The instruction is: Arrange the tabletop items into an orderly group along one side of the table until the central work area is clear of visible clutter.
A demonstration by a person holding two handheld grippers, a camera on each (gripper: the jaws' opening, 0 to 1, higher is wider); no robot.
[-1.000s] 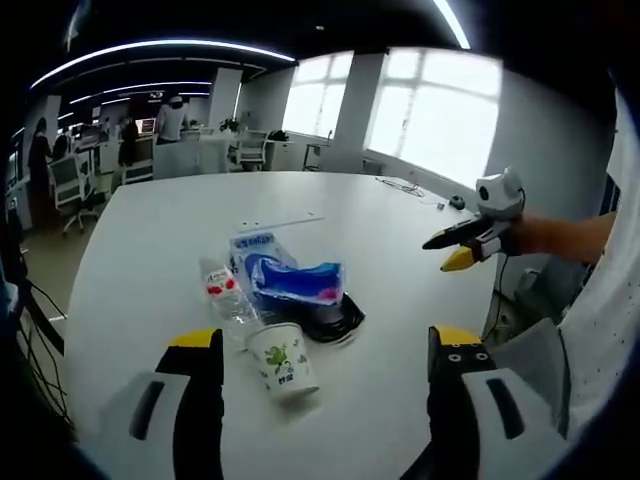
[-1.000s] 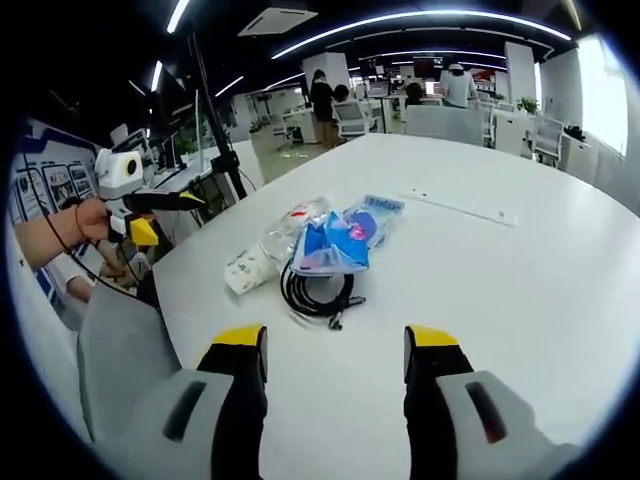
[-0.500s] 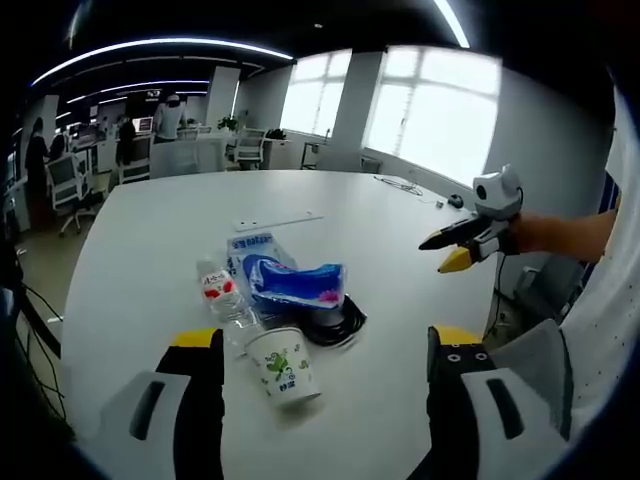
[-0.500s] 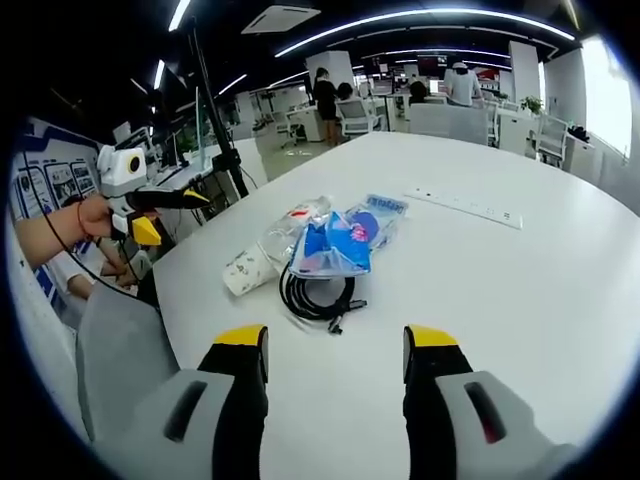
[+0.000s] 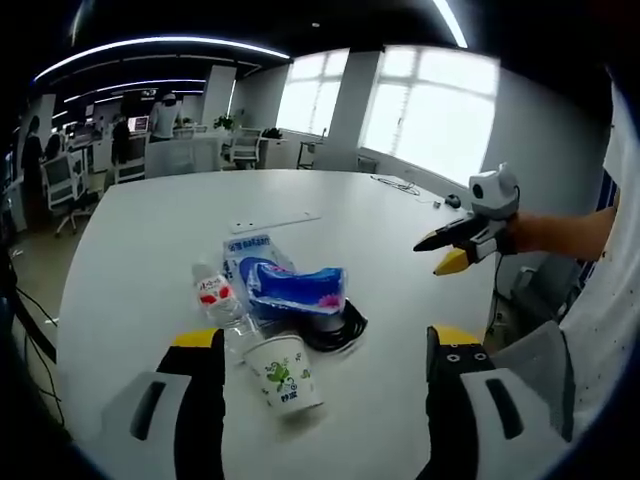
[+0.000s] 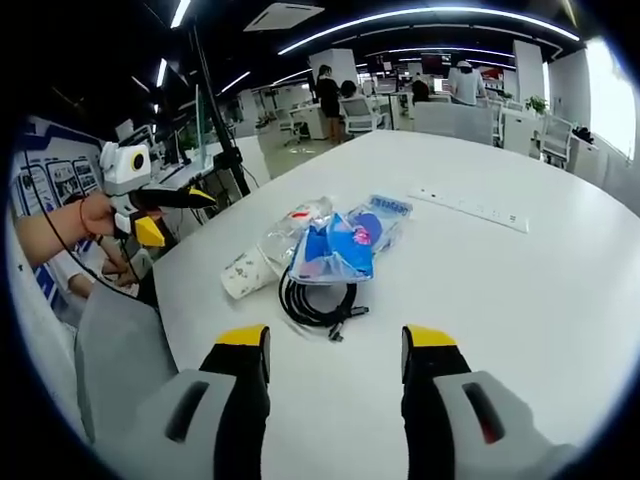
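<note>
Desk (image 5: pixel 140 250) white, clutter heap unmoved near its middle over last second; only cameras drifted slightly. Heap: blue packets (image 5: pixel 296 287) over black cable coil (image 6: pixel 315 302), water bottle (image 5: pixel 215 297), paper cup (image 5: pixel 283 373) nearest left gripper (image 5: pixel 320 350). Both grippers hovered, jaws apart, empty; right gripper (image 6: pixel 335 345) well short of heap. Nothing grasped yet; tidying not begun.

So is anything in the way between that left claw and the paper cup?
Nothing visible. The left gripper is open, and the paper cup lies on its side between its jaws, with only bare table there.
</note>
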